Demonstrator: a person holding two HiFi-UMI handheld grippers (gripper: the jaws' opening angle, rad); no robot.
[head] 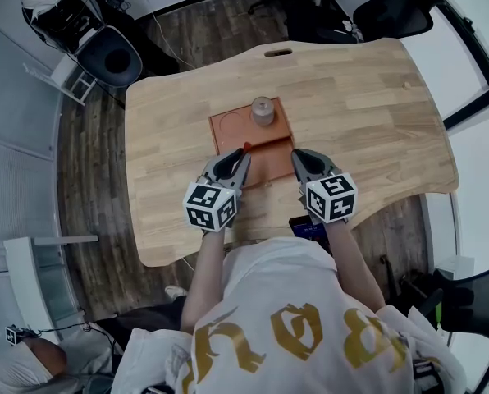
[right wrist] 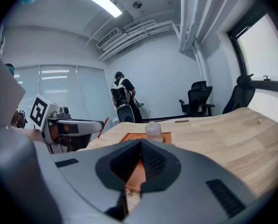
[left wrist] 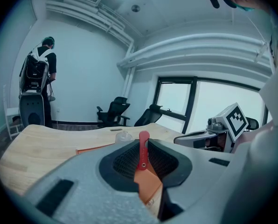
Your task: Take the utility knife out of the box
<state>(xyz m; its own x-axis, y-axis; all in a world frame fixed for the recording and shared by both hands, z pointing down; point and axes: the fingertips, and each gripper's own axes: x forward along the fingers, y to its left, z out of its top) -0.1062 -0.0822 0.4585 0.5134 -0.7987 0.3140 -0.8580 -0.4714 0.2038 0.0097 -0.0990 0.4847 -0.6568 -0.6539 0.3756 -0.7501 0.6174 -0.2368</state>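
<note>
An orange flat box (head: 265, 158) lies open on the wooden table (head: 376, 113), just ahead of both grippers. My left gripper (head: 243, 158) is at the box's near left part and is shut on a slim red utility knife (left wrist: 142, 150), which stands upright between the jaws; its tip (head: 246, 147) pokes out ahead. The right gripper (head: 296, 156) hovers at the box's near right corner, jaws shut with nothing seen between them. In the right gripper view the box (right wrist: 134, 136) lies ahead, and the left gripper (right wrist: 100, 123) shows with the red knife (right wrist: 104, 122).
A small clear bottle (head: 263, 111) stands on the far half of the box. Office chairs (head: 392, 11) stand past the table's far edge. A person with a backpack (left wrist: 38, 71) stands by the far wall. The table has a slot (head: 278, 53) near its far edge.
</note>
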